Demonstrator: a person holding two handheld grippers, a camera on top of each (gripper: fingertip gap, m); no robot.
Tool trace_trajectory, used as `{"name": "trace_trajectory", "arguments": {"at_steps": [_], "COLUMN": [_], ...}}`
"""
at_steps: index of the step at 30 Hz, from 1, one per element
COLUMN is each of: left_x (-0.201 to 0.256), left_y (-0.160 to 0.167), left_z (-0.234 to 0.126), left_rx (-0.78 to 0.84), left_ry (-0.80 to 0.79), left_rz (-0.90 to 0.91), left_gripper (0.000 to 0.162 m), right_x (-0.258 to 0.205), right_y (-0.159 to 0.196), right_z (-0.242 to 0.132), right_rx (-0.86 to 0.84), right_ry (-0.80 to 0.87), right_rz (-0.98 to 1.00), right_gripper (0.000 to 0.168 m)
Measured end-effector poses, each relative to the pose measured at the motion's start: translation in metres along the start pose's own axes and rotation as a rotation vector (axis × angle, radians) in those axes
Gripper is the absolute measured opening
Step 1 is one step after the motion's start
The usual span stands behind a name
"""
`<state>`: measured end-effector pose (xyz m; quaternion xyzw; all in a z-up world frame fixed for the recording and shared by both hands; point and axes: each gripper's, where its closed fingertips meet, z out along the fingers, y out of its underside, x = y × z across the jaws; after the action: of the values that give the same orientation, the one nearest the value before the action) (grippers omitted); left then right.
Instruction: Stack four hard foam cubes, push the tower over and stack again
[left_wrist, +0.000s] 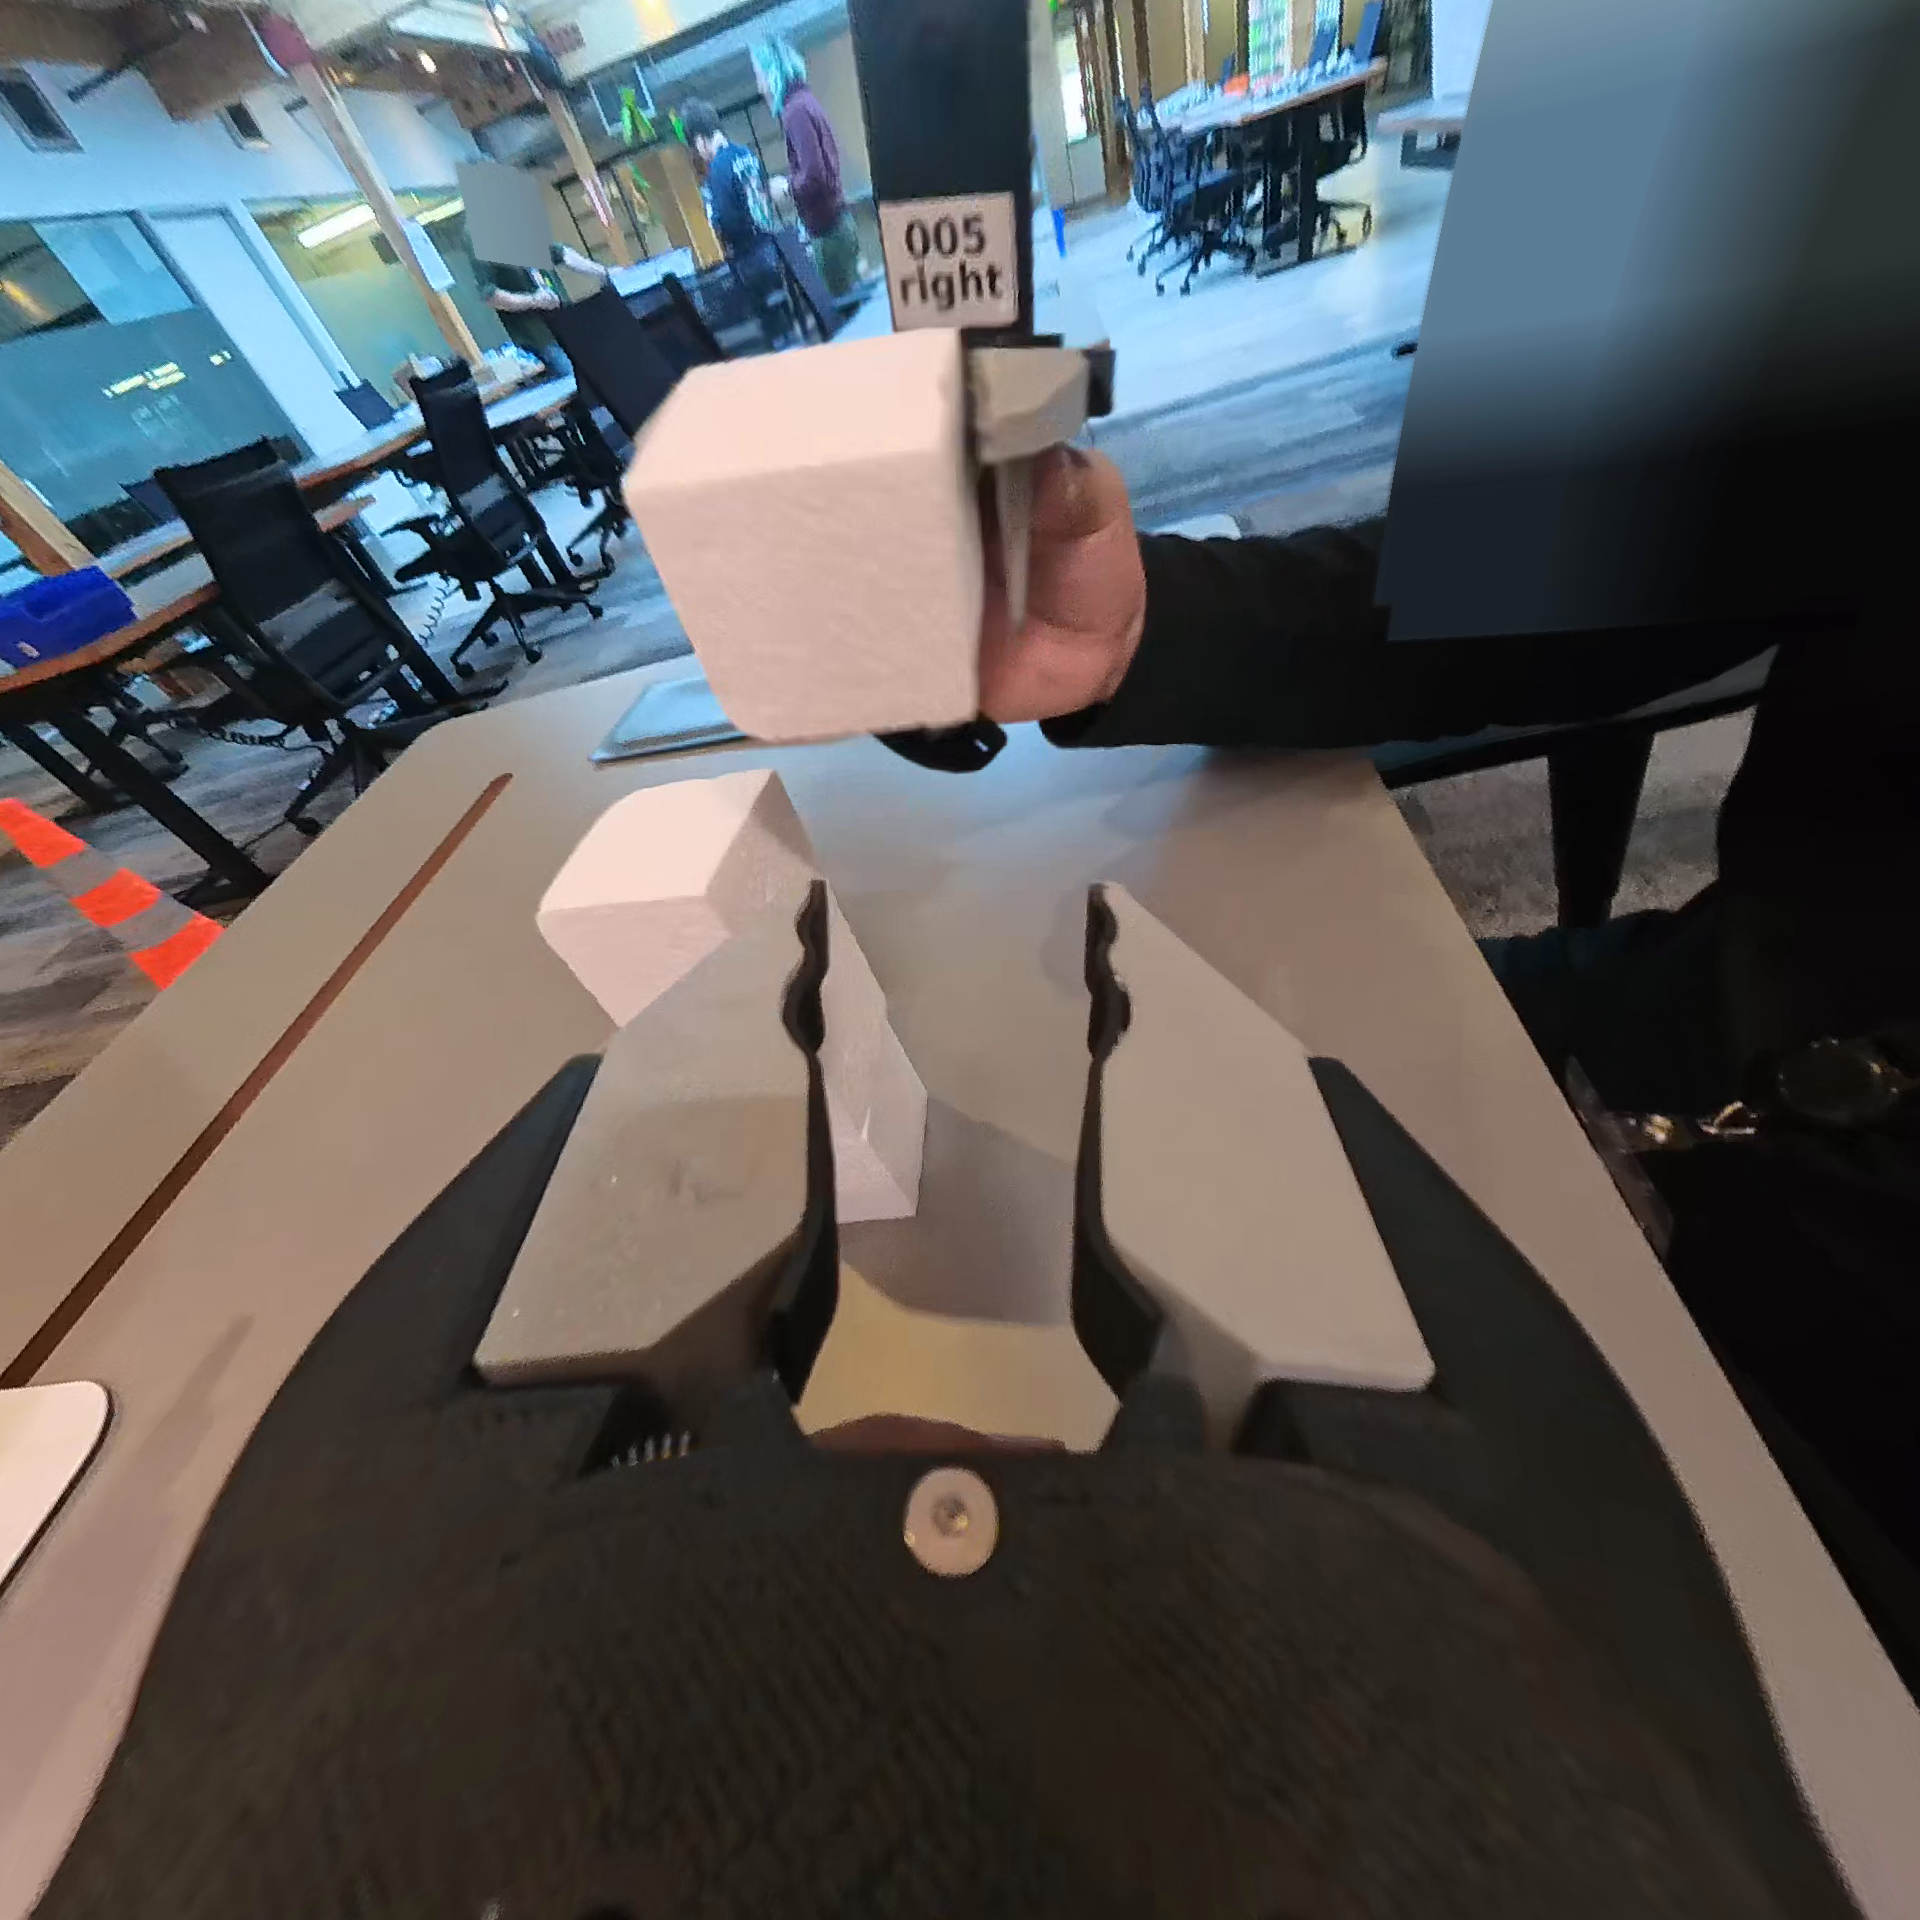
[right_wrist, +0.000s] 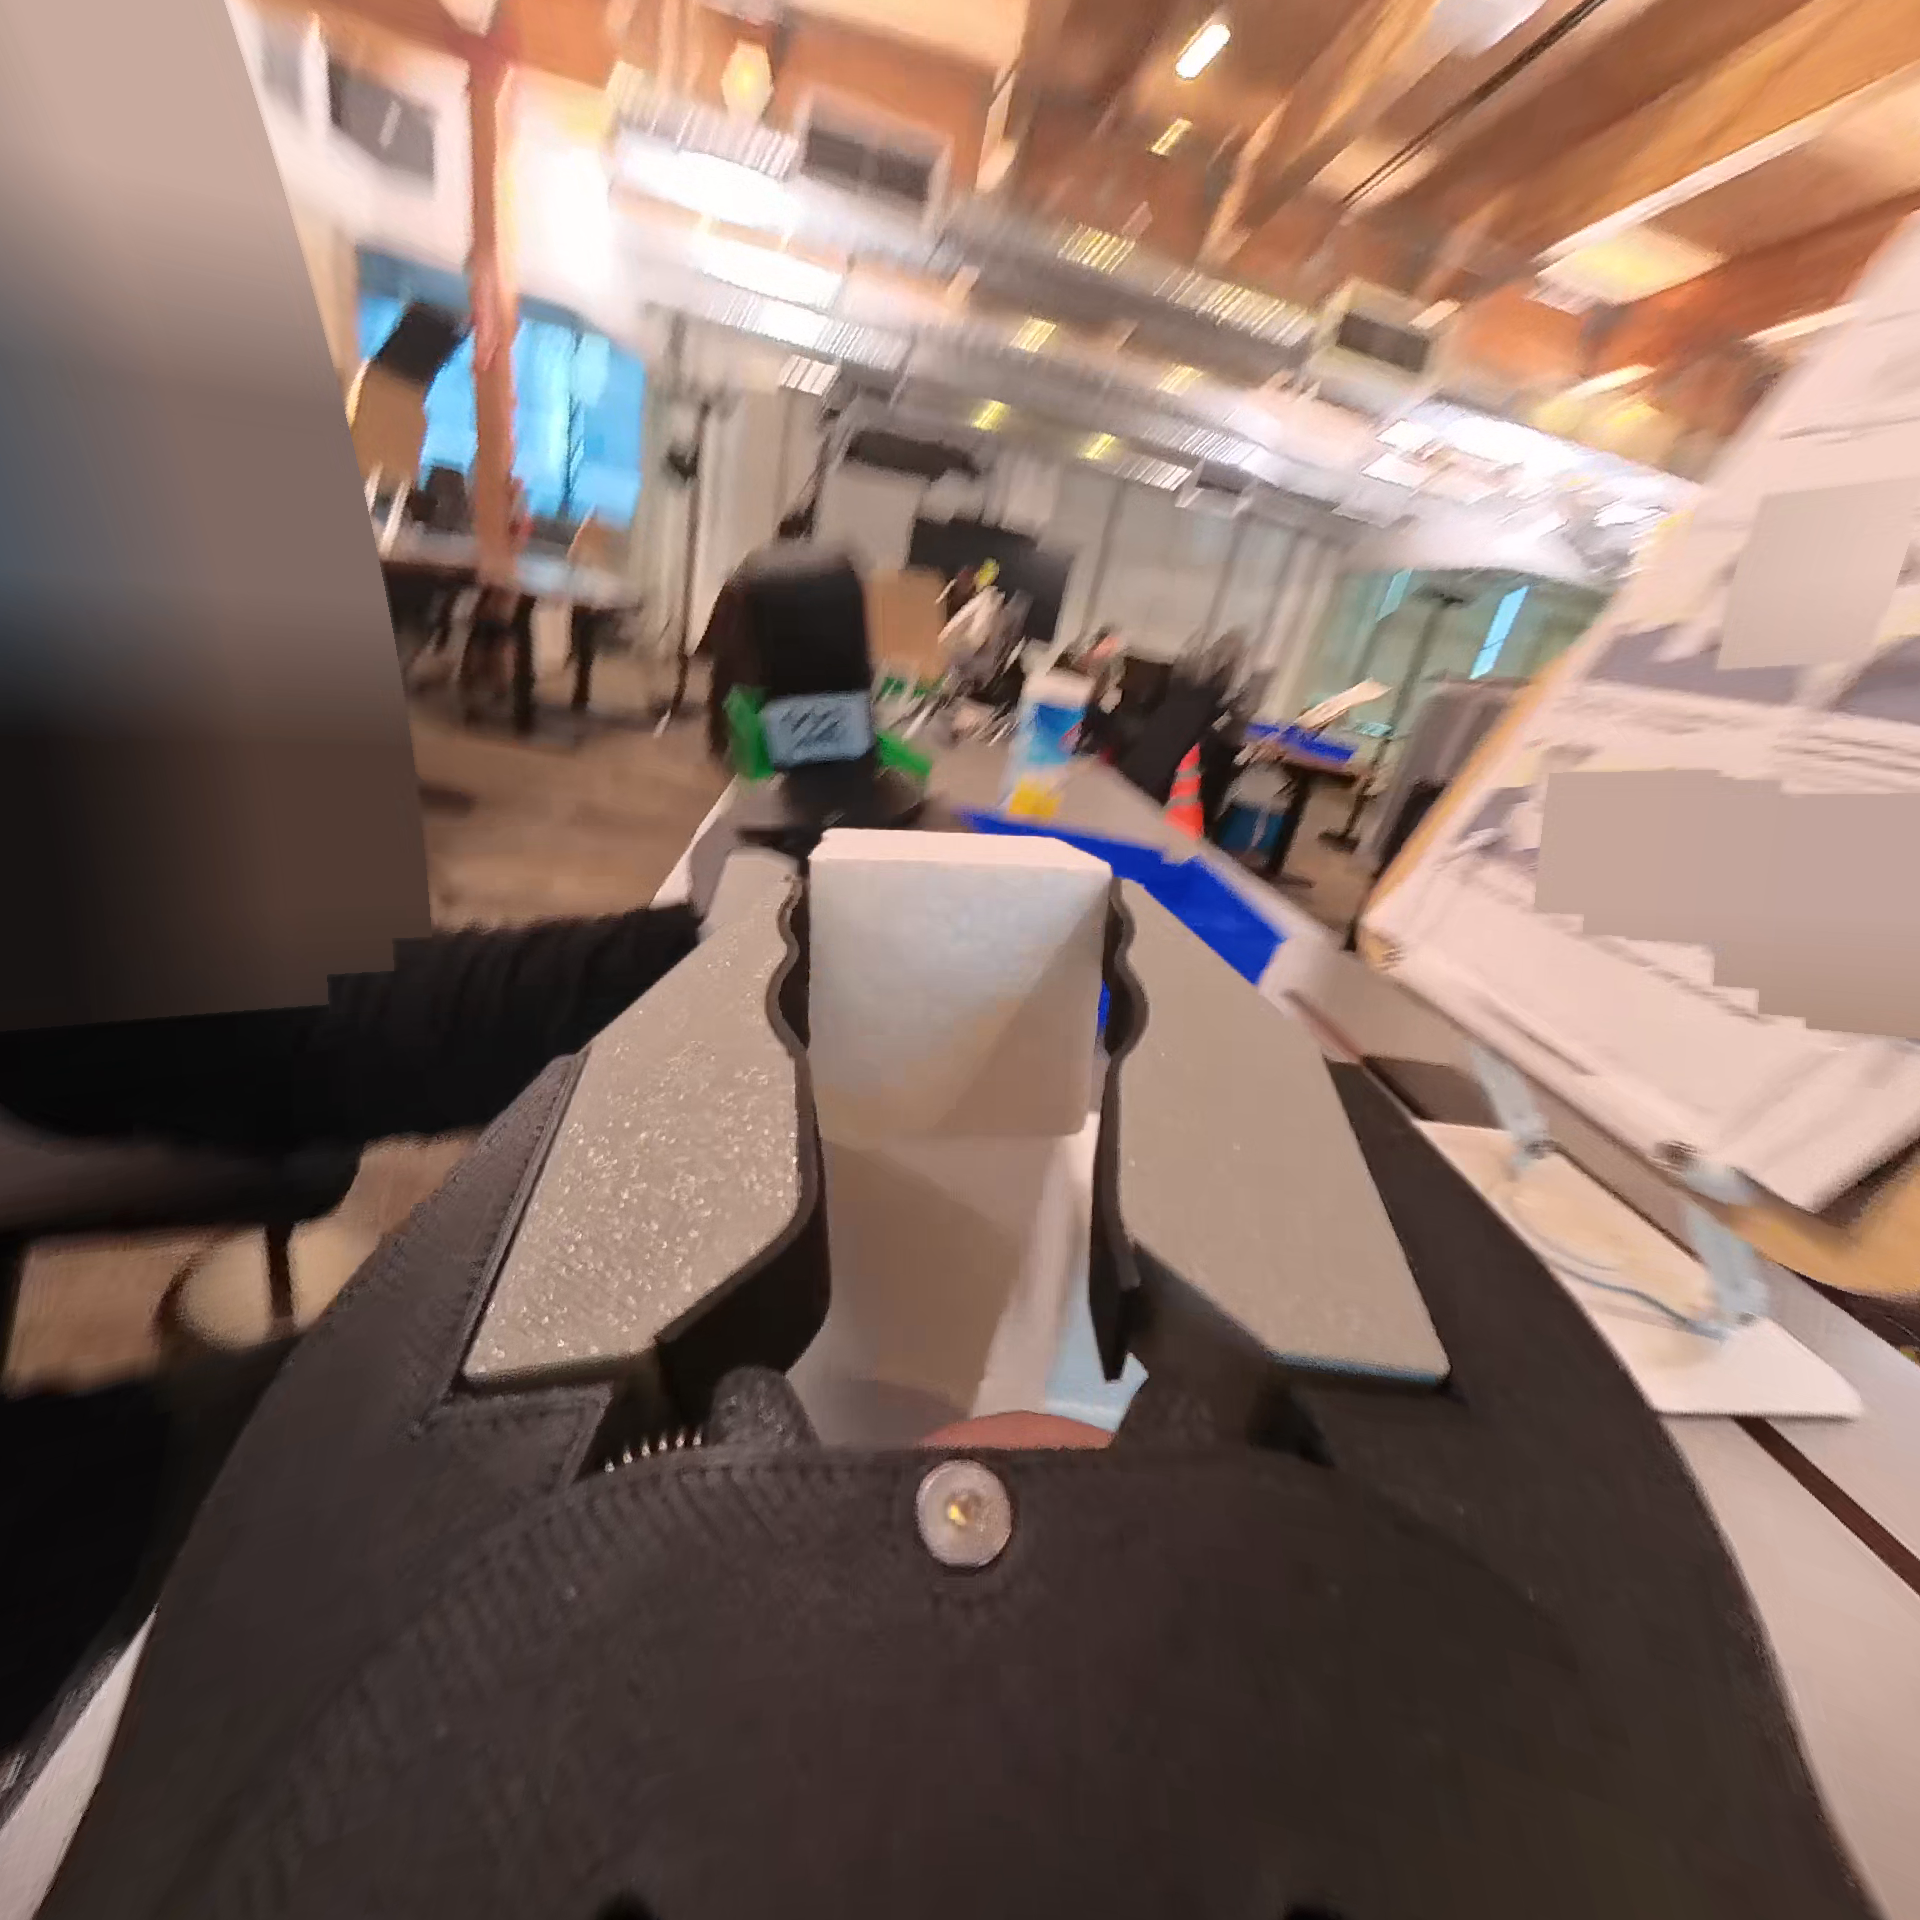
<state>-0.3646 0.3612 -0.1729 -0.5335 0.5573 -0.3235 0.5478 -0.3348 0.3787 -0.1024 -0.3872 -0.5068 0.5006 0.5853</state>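
Note:
My right gripper (right_wrist: 954, 935) is shut on a white foam cube (right_wrist: 951, 997) and holds it in the air. In the left wrist view this cube (left_wrist: 810, 540) hangs above the grey table (left_wrist: 1195, 883), with one right finger (left_wrist: 1013, 520) on its right face. Below it, white foam (left_wrist: 675, 883) stands on the table, one cube or a short stack, I cannot tell which. My left gripper (left_wrist: 956, 956) is open and empty, low over the table. Its left finger (left_wrist: 717, 1122) hides part of that foam. The right wrist view is blurred.
A flat dark tray (left_wrist: 665, 717) lies at the table's far edge. A white object (left_wrist: 42, 1455) sits at the near left edge. A person's hand and black sleeve (left_wrist: 1299, 644) reach in from the right. A blue bin (right_wrist: 1184, 904) and a white board (right_wrist: 1662, 935) stand nearby. My hands' fingertips stand some 8 cm from each other.

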Motion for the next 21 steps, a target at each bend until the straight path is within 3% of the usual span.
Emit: {"name": "trace_trajectory", "arguments": {"at_steps": [4, 10, 21], "left_x": [-0.010, -0.012, -0.013], "left_y": [-0.005, -0.002, 0.008], "left_z": [-0.007, -0.006, 0.000], "left_rx": [0.048, 0.039, -0.016], "left_ry": [-0.025, -0.040, -0.040], "left_rz": [-0.036, -0.024, -0.034], "left_gripper": [0.035, 0.002, 0.000], "right_x": [0.035, 0.058, 0.063], "right_y": [-0.004, 0.024, 0.034], "right_z": [-0.014, -0.006, 0.003], "right_rx": [0.061, -0.010, -0.004], "right_ry": [0.103, 0.178, 0.190], "right_rz": [0.088, 0.113, 0.106], "right_gripper": [0.054, 0.054, 0.055]}}
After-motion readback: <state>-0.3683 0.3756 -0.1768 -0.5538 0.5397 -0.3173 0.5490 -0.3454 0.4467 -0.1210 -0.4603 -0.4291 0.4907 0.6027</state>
